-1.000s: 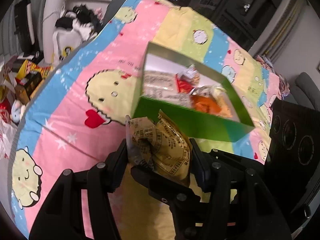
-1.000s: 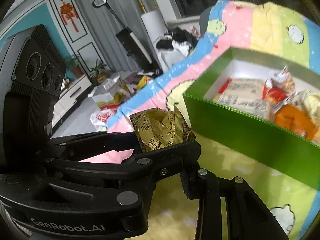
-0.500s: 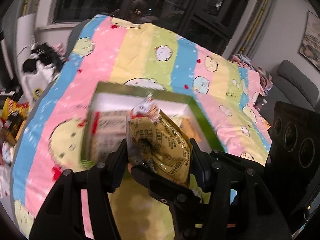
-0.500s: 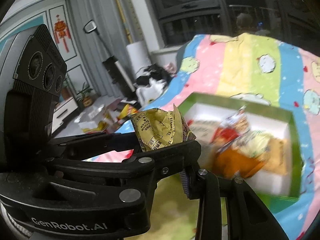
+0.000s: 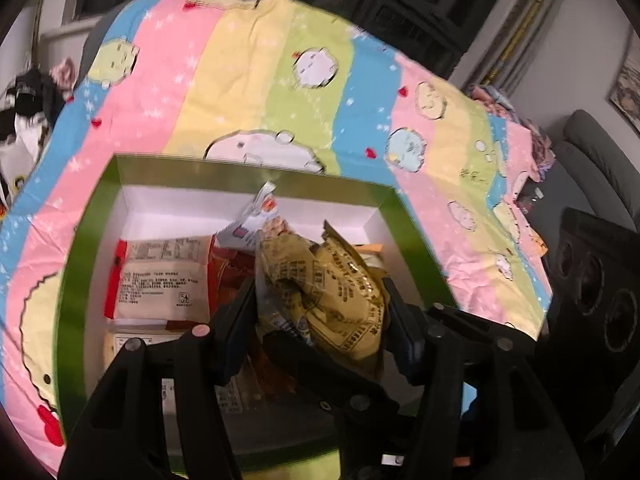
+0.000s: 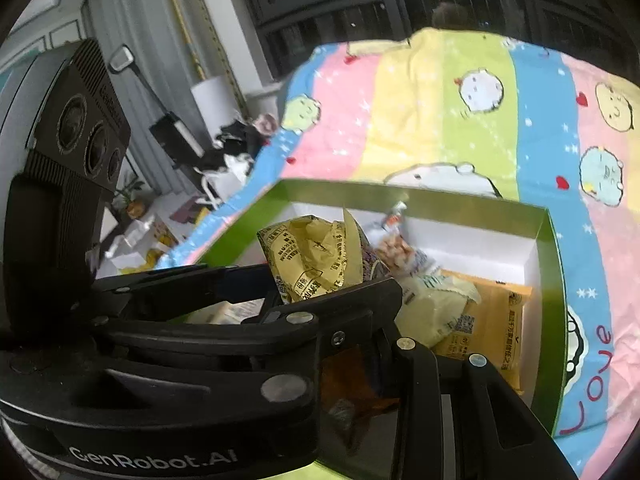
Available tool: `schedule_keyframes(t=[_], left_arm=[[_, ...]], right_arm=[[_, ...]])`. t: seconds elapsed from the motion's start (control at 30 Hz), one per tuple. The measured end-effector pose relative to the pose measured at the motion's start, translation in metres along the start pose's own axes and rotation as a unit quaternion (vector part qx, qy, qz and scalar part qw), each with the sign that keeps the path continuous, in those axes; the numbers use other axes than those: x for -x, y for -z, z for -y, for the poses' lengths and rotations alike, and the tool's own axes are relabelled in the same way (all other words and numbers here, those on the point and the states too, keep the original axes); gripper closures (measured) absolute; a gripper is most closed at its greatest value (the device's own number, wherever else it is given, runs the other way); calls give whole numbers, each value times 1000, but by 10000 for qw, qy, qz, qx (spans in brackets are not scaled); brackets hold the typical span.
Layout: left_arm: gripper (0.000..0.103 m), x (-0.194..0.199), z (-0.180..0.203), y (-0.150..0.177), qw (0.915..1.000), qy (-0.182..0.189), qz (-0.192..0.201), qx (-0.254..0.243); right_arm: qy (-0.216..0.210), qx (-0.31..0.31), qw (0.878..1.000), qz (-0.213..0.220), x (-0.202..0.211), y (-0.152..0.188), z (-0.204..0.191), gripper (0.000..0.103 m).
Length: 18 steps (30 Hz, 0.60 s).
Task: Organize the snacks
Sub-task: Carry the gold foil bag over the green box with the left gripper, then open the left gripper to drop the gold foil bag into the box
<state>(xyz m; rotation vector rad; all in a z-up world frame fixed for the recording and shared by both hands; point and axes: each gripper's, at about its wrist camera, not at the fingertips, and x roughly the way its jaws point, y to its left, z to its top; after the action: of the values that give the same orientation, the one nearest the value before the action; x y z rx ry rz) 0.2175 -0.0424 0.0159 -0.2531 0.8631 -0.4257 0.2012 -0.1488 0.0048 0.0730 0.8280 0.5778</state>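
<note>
over the open green cardboard box (image 5: 92,248) of packets, a crumpled yellow foil snack packet (image 5: 332,292) sits between the left gripper (image 5: 320,304) fingers, just easing apart; right gripper (image 6: 316,280) clamps another yellow packet (image 6: 320,256); striped cartoon bedsheet (image 5: 248,72) beneath.

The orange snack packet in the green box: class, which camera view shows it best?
The right wrist view: the orange snack packet lies flat in the green box, its print visible. In the left wrist view only an orange sliver shows.
</note>
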Motion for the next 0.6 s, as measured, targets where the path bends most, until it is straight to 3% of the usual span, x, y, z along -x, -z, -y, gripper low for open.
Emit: schedule_keyframes(t=[0.1,0.13,0.23,0.27,0.33,0.43,0.6], left_arm=[[37,0,-3,0,9997,-253,-38,42],[27,3,-2,1,9994,-350,-29,13],[4,20,-3,1,9974,-713,62,-69],[2,28,-3,1,9966,-809,106,-125],[1,44,-1,1,9943,-1025,194,-209],[1,68,3,3,9923,-1174,303,-271],[1,99,16,5,9827,-1772,280,-464]], right_arm=[[249,-4,9995,-181,-6,1,1,61],[391,24,9990,-215,-5,1,0,60],[709,-4,9971,-260,7,0,1,40],[860,-40,9959,-277,13,1,2,31],[1108,-80,9933,-305,23,1,5,24],[1424,-133,9887,-439,41,1,7,22],[1679,-127,9839,-605,65,-1,0,16]])
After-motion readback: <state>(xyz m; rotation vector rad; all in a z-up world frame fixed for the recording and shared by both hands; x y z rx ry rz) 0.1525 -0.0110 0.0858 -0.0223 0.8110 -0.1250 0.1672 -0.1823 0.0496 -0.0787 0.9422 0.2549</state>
